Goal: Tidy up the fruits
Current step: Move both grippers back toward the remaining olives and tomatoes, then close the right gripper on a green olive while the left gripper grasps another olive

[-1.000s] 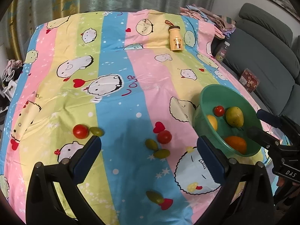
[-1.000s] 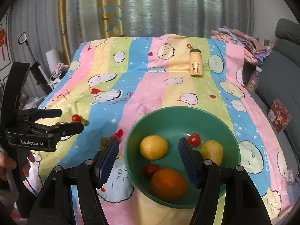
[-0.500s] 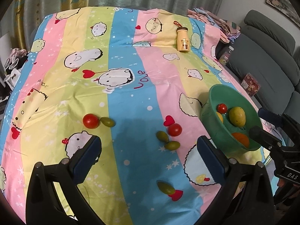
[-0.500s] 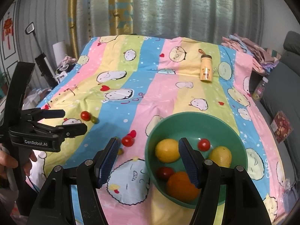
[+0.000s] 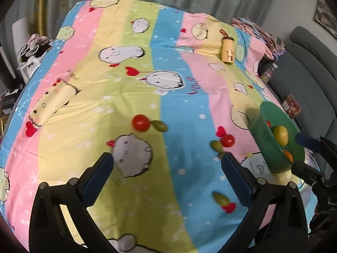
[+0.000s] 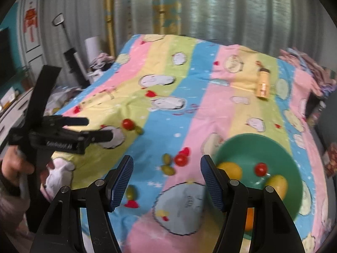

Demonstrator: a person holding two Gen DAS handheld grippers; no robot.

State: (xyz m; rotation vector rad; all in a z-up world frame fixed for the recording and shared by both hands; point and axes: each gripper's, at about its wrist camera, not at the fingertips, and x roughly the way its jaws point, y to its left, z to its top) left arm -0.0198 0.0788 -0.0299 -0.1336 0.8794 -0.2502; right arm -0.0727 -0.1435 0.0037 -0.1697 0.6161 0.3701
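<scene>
A green bowl (image 6: 248, 147) on the striped cartoon cloth holds a lemon (image 6: 229, 169), a red tomato (image 6: 260, 169), a yellow-green fruit (image 6: 276, 184) and an orange (image 6: 249, 219). My right gripper (image 6: 167, 168) hangs open and empty left of the bowl, above a loose tomato (image 6: 181, 159) and small green fruits (image 6: 167, 158). My left gripper (image 5: 166, 162) is also open and empty. Just beyond it lie another tomato (image 5: 140, 123) and a green fruit (image 5: 160, 125). A lone green fruit (image 5: 220, 198) rests near its right finger. The bowl (image 5: 261, 135) sits at that view's right.
A yellow bottle (image 5: 227, 50) lies on its side at the far end of the cloth. A grey sofa (image 5: 305, 63) runs along the right, with folded clothes (image 6: 305, 71) at the far right corner. A person's hand (image 6: 12, 168) grips the left tool's handle.
Both grippers have moved left over the cloth, so the bowl has slid toward the right of each view. The left pair of tomato and green fruit is now closer. Jaw openings are unchanged.
</scene>
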